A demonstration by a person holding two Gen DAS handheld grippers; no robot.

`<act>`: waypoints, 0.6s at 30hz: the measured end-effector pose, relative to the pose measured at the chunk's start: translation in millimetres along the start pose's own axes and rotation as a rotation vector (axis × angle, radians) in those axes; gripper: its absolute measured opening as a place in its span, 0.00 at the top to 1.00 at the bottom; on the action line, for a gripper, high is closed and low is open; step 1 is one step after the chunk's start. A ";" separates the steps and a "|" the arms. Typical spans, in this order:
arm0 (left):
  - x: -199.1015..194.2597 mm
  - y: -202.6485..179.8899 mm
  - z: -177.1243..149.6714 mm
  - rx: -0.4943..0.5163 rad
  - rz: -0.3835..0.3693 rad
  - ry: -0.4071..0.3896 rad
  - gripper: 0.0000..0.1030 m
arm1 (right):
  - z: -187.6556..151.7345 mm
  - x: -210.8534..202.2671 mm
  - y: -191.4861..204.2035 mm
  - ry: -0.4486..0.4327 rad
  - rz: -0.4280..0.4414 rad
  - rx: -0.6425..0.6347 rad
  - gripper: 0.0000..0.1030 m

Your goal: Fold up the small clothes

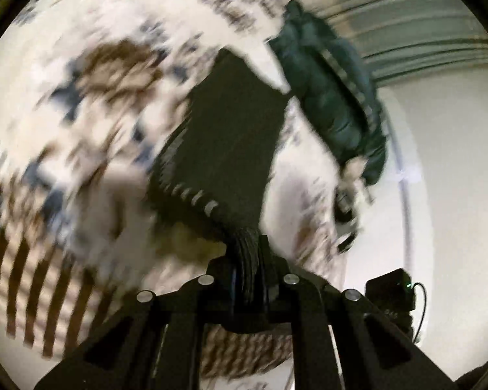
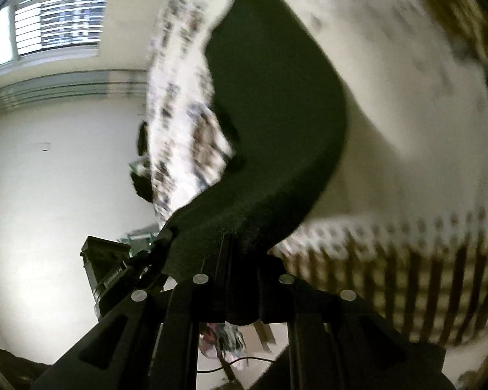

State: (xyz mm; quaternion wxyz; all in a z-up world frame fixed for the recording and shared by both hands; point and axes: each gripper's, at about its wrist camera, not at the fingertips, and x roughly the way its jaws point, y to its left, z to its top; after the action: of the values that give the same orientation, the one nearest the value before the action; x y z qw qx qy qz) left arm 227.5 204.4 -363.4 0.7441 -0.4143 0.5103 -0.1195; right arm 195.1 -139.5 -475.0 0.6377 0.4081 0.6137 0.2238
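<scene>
A dark knitted garment with a ribbed, pale-striped edge hangs stretched away from my left gripper, which is shut on a bunched corner of it. In the right wrist view the same kind of dark cloth curves up from my right gripper, which is shut on its near edge. Both views are heavily blurred. A dark green padded shape, perhaps a sleeve, runs down the right of the left wrist view to a blurred black device; I cannot tell what it is.
A cream cloth with brown and blue motifs and a brown striped border lies under the garment. Beyond it are a white wall and a window with blinds. A black box stands near the right gripper.
</scene>
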 end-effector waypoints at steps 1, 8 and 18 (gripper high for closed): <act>5.7 -9.0 15.1 0.005 -0.012 -0.020 0.92 | 16.3 -4.0 13.9 -0.026 0.011 -0.016 0.89; 71.7 -36.9 140.5 0.015 -0.084 -0.063 0.91 | 144.0 -6.0 77.1 -0.182 -0.022 -0.092 0.89; 216.4 -27.0 318.8 -0.003 -0.044 -0.022 0.54 | 367.6 64.2 101.1 -0.328 -0.147 -0.077 0.88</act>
State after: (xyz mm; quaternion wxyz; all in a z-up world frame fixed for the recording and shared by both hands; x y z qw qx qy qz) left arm 605.3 215.1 -443.1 0.7463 -0.4275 0.4932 -0.1306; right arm 581.2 -122.1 -464.9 0.7590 0.3688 0.5205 0.1303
